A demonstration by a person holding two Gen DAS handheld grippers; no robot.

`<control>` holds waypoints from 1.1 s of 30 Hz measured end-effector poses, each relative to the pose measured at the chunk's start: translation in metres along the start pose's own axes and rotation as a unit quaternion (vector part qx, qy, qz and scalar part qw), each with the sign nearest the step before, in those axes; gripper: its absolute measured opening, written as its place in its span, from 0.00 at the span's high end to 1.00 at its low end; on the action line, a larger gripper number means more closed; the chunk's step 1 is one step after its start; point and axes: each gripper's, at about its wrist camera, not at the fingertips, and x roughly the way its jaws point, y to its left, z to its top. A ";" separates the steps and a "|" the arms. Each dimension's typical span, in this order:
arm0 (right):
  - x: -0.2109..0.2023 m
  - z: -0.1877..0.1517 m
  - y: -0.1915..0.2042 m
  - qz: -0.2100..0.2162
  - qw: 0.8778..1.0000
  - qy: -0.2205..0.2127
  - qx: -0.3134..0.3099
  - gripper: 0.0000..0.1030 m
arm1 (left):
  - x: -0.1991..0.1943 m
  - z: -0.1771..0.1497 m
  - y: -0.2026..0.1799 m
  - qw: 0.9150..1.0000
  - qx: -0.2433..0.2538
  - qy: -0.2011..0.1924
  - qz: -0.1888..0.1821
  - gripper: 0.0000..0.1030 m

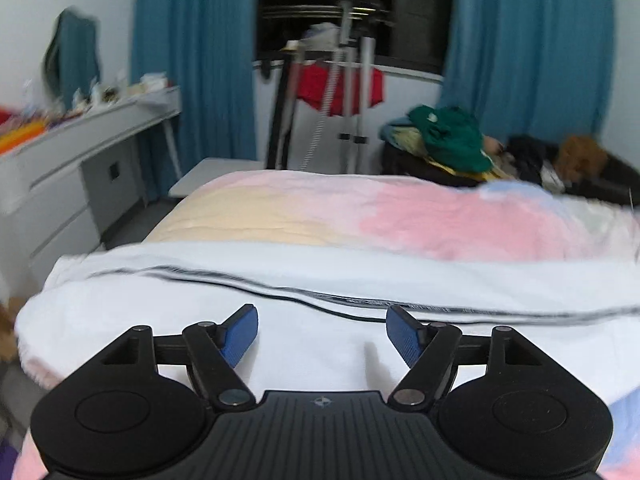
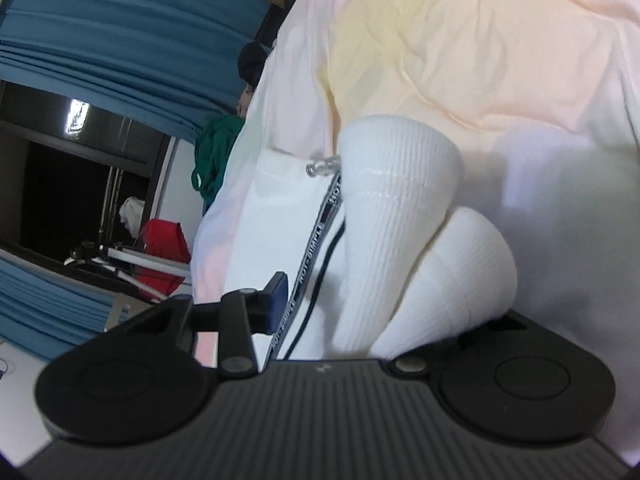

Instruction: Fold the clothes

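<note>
White cotton-looking garment (image 1: pixel 320 280), spread flat across the bed (image 1: pixel 460 220) on top of a fuzzy pink, yellow and blue blanket (image 1: pixel 280 208). It has a black-and-white printed drawstring (image 2: pixel 320 240) with a clear plastic tip, and two ribbed cuffs (image 2: pixel 392 208) bunched up right in front of the right wrist camera.

The left gripper (image 1: pixel 322 336) hovers low over the fabric with its blue-padded fingers (image 1: pixel 240 336) spread wide, nothing between them. The right gripper (image 2: pixel 340 312) is pushed into the cloth; only one finger shows and the cuffs hide the other, so I can't tell its state.

Around it: teal curtains (image 1: pixel 192 60), a cluttered grey surface (image 1: pixel 80 136) on the left, a drying rack (image 1: pixel 348 80) with something red, and a green clothes pile (image 1: pixel 452 136) behind the bed.
</note>
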 end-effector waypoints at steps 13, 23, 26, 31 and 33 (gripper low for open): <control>-0.015 -0.005 0.035 -0.028 0.991 -0.058 -0.116 0.88 | 0.063 -0.035 -0.010 0.996 0.065 0.053 0.032 0.28; -0.035 -0.019 0.102 -0.023 0.973 -0.104 -0.204 0.90 | 0.064 -0.036 0.001 0.996 0.067 0.052 0.019 0.26; -0.040 -0.036 0.137 -0.027 0.961 -0.122 -0.246 0.91 | 0.060 -0.034 0.006 0.997 0.058 0.050 0.016 0.26; -0.053 -0.080 0.202 -0.024 0.926 -0.152 -0.345 0.91 | 0.052 -0.034 0.008 0.997 0.054 0.046 0.015 0.25; -0.057 -0.101 0.229 -0.016 0.908 -0.161 -0.387 0.91 | 0.050 -0.033 0.011 0.998 0.046 0.046 0.013 0.25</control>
